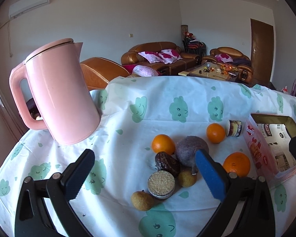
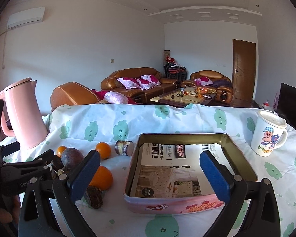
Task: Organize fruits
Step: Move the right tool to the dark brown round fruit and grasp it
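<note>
Three oranges lie on the cloud-print tablecloth around a dark purple passion fruit. Two small brown longans sit nearer me. My left gripper hangs open just above this pile and holds nothing. A pink tin box lined with printed paper stands to the right of the fruit. My right gripper is open and empty over the box's near wall. The passion fruit and an orange also show in the right wrist view.
Among the fruit lie a chocolate snack, a round sandwich biscuit and a small tipped-over cup. A pink kettle stands at the back left. A cartoon mug stands right of the box. Sofas lie beyond the table.
</note>
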The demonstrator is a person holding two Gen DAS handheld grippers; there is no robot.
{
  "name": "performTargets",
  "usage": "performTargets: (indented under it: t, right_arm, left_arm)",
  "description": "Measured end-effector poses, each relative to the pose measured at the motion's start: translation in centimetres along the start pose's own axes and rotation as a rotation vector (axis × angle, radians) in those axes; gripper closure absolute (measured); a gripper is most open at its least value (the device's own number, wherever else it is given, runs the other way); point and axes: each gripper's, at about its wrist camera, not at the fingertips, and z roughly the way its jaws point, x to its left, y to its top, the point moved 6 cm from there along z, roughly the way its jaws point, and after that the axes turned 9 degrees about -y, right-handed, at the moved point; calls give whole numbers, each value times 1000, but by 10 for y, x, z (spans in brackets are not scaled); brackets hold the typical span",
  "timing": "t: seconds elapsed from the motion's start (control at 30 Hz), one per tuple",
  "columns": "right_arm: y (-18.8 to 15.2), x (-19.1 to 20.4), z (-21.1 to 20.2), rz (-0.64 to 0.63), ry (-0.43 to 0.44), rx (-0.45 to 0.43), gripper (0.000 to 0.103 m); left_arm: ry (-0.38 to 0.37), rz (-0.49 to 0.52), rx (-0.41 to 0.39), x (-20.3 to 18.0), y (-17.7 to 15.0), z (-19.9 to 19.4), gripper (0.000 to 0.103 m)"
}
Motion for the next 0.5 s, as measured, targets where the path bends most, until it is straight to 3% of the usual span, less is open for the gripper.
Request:
performTargets:
  t: [0.13,0.17,0.27,0.37,0.5]
  right_arm:
    - [-10,24,4,-81,109,65,55]
    - [-15,31,7,-103,136,95,61]
    - [-28,50,10,-163,211,159,62]
    - [-36,67,6,-237,238,169,62]
    - [-47,79,10,-296,255,230,62]
  left_arm:
    - [55,-40,-21,29,5,-7,0]
    - [60,-43,-21,34,6,-8,0]
    - [13,-41,-5,44,3,-10,0]
    - [-65,-56,29,44,-1,-10,0]
    - [-205,-14,142,23,-16,0,4]
